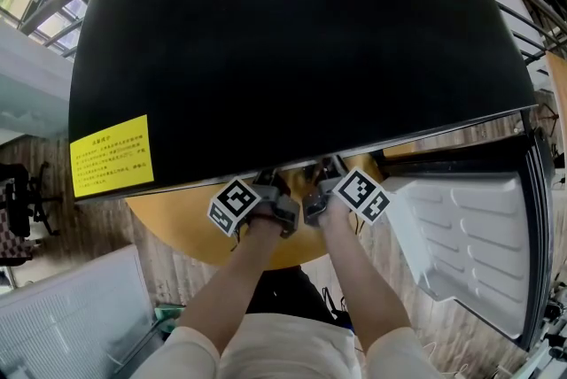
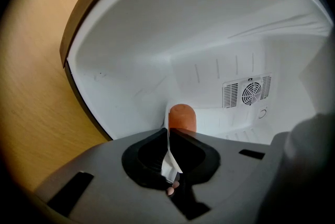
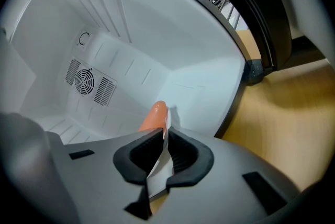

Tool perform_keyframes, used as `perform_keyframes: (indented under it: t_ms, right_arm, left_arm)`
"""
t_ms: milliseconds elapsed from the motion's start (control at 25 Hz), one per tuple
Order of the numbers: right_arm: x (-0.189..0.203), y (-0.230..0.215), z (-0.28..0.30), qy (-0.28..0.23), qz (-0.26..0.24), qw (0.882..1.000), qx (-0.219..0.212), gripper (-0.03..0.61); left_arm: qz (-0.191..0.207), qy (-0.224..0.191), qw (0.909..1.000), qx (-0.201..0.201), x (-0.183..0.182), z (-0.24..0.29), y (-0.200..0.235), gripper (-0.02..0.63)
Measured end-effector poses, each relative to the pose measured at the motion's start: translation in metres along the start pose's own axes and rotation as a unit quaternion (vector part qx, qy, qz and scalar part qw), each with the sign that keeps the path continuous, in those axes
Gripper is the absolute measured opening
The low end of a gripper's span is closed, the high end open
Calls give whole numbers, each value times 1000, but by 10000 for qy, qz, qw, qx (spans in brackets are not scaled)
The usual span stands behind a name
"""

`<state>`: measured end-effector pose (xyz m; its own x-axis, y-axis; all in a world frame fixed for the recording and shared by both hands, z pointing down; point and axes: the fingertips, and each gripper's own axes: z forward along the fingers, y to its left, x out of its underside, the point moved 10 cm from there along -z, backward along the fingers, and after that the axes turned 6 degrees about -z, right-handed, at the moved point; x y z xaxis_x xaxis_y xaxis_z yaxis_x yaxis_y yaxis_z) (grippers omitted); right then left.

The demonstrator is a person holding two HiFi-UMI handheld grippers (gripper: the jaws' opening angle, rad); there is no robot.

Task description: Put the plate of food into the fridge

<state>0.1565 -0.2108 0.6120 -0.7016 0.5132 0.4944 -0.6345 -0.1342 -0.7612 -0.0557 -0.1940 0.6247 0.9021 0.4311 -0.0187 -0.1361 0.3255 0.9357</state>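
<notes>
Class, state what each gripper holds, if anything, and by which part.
Both hold one white plate by its thin rim: the left gripper and right gripper each have jaws shut on an edge.

1. Plate (image 2: 169, 157): white, a thin edge between both pairs of jaws.
2. Food (image 2: 182, 117): orange, just beyond the jaws.
3. Left gripper (image 2: 168, 134) and right gripper (image 3: 163, 136): grey bodies, black ribbed jaws.
4. Marker cubes (image 1: 235, 204): black-and-white squares.
5. Fridge (image 1: 292, 41): black outside, white ahead of the jaws.
6. Label (image 1: 111, 154): yellow.
7. Table (image 2: 31, 87): tan wood grain.
</notes>
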Motion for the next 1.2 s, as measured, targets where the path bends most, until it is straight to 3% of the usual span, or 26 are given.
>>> perform_keyframes:
  t_ms: [400,800,1000,1200]
  right_arm:
    - [0,-2,3,-14,-112,9999,73,49]
    - [2,4,2,-24,-614,9980,160,54]
    - [3,8,1,-1,-833,9965,114,98]
    - [3,12,-2,33,-1150,9930,261,121]
  left_arm:
    - [65,15,10000,-57,1,2,1,34]
    - [194,136,9997,-115,-2,1,-1,35]
    - [347,264,9990,-126,0,1,-4,87]
    - [339,309,9988,-180,-1,-4,-3,98]
